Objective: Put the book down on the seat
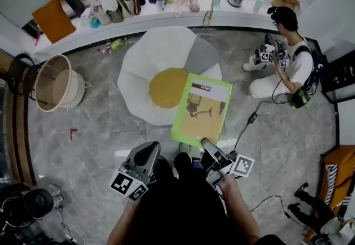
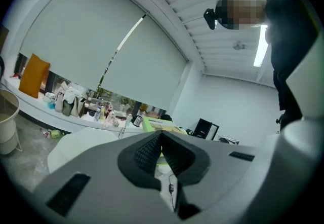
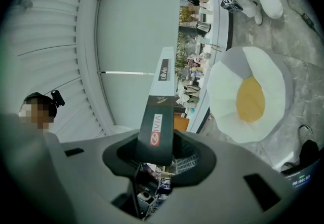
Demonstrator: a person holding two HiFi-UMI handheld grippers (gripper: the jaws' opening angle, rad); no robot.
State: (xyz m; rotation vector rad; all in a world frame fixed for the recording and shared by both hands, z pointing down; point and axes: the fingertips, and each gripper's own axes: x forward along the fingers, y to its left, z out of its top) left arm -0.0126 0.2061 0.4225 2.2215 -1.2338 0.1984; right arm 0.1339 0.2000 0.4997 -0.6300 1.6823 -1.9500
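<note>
The book [image 1: 201,110], green-edged with a tan cover picture, hangs flat in the air, overlapping the right edge of the seat [image 1: 150,66], a fried-egg-shaped floor cushion, white with a yellow centre. My right gripper [image 1: 206,144] is shut on the book's near edge. In the right gripper view the dark spine [image 3: 159,116] with a red logo runs up from between the jaws, and the seat [image 3: 273,81] lies beyond on the right. My left gripper [image 1: 150,148] hovers left of the book, jaws together and holding nothing. In the left gripper view the book [image 2: 159,125] shows just past the closed tips [image 2: 161,136].
A round basket [image 1: 55,83] stands at the left on the marble floor. A long ledge [image 1: 166,0] at the back carries bottles, bags, a kettle and an orange cushion [image 1: 54,18]. A person [image 1: 288,55] sits at the right holding grippers. A cable [image 1: 249,122] trails across the floor.
</note>
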